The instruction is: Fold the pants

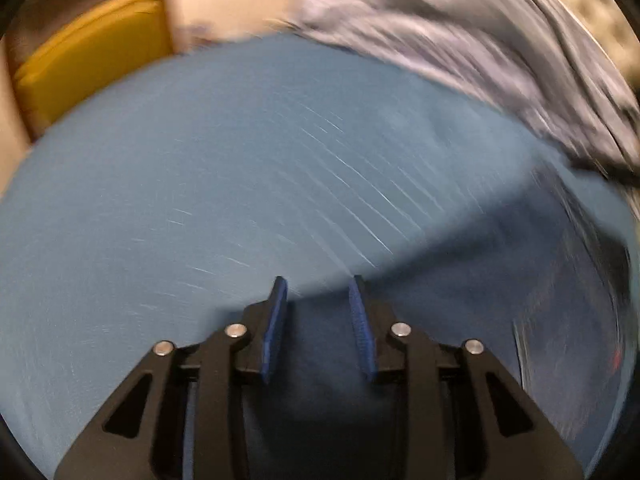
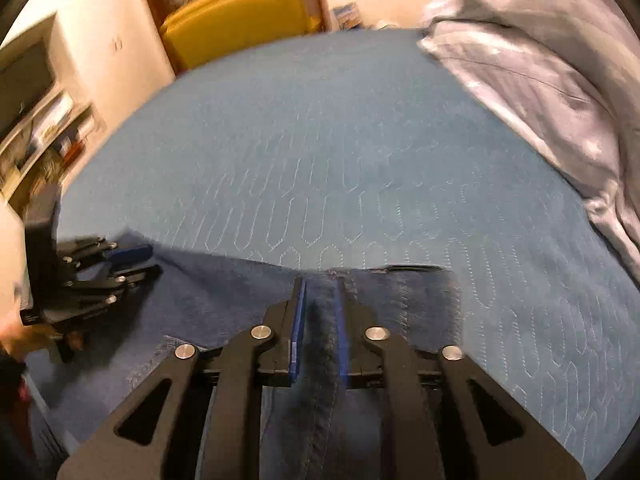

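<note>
1. The pants [image 2: 248,320] lay flat on the blue quilted bed cover [image 2: 320,140], at the near edge of the bed and right under both of my tools, dark denim against the lighter blue.
2. Their far edge ran left to right across the right wrist view, so I judged the long axis to lie crosswise to the way my fingers pointed.
3. On the right gripper [image 2: 320,312] the fingers stood a little apart, straddling a raised seam of the denim that ran straight away from me; I could not tell whether the pads pressed on it.
4. On the left gripper [image 1: 318,320] the fingers stood clearly apart with nothing between them, over dark cloth near the fabric's edge.
5. Both tools were over the garment; the right seemed better placed, being already lined up on the seam.
6. The right view showed what the left did not: the left gripper [image 2: 116,268] itself at the far left over the same edge, plus the quilting pattern and a yellow chair [image 2: 236,12].
7. The left view was smeared with blur; the grey bedding [image 1: 460,40] beyond was a streak there.
</note>
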